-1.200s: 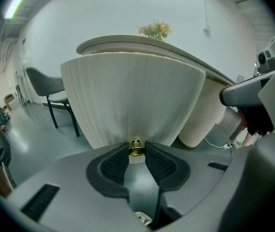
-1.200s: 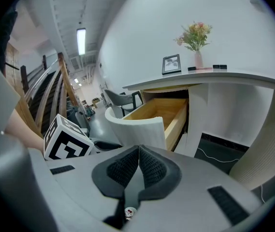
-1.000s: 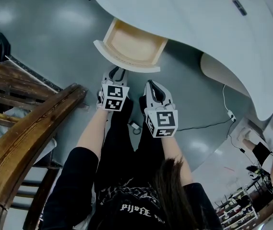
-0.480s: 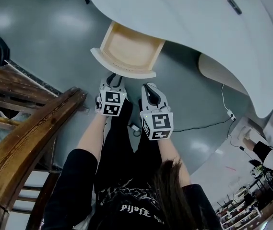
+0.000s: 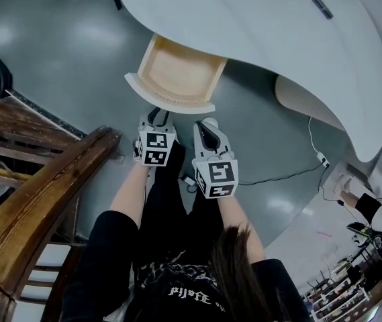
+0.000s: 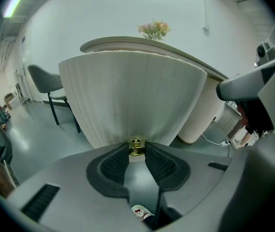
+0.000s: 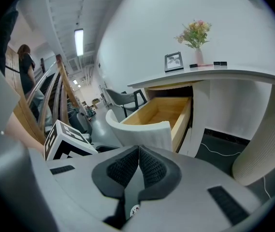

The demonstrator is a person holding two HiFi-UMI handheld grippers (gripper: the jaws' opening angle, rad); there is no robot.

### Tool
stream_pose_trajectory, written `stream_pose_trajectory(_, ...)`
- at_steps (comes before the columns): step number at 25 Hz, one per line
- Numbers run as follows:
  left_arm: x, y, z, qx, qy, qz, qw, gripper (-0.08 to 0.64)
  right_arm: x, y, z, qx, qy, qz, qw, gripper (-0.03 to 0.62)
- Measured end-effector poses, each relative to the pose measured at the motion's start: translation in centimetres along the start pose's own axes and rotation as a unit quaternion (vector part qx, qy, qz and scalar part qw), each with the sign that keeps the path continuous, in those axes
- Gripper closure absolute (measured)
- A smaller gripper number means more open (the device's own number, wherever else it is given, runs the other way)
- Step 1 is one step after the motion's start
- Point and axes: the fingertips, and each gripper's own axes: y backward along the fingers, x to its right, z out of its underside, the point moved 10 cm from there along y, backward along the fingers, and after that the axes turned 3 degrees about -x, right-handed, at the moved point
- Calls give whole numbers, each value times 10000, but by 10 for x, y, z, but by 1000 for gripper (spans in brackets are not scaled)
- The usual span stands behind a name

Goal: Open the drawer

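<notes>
Brass knob (image 6: 137,146) pinched in our left gripper (image 5: 158,115), right gripper (image 5: 207,125) closed on nothing just beside it, we have the pale wooden drawer (image 5: 180,72) standing well out from under the white desk (image 5: 264,25), so we judge the opening nearly done, with only release left.

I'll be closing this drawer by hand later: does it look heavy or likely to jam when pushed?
Probably light: the drawer is a wooden box that looks empty. It should slide straight, since it sits square under the tabletop. Its small round brass knob, pinched by the left tongs, may slip.
</notes>
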Motion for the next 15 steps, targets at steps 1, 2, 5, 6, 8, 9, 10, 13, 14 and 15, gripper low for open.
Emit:
stream_pose_trajectory(1,1,1,1,-5,-21,7,10000,445,1,0,0,-5,-2,12,10000,565)
stream_pose_trajectory(2,1,2,3,-13,-24,18,10000,445,3,1,-1,-7,4,23,10000,565)
stream_pose_trajectory(5,0,4,8,-44,-6,19,10000,445,5,2,-2,-19,43,44,10000,565)
stream_pose_trajectory(6,-1,4,8,-60,-7,19,10000,445,5,2,-2,-30,55,46,10000,565)
stream_pose_trajectory(8,-1,4,6,-57,6,39,10000,445,6,2,-2,-51,74,39,10000,565)
stream_pose_trajectory(9,0,5,5,-54,31,50,10000,445,5,3,-1,-59,84,29,9999,565)
stream_pose_trajectory(10,0,5,4,-57,66,52,9999,445,4,3,-1,-67,88,20,9999,565)
stream_pose_trajectory(13,-1,10,3,-97,263,68,9996,443,2,5,0,-74,-29,51,10000,565)
stream_pose_trajectory(14,-1,14,1,-75,304,89,9995,440,1,5,0,-69,-118,62,9999,565)
stream_pose_trajectory(15,0,18,1,-45,337,122,9993,431,1,5,0,-63,-206,64,9997,565)
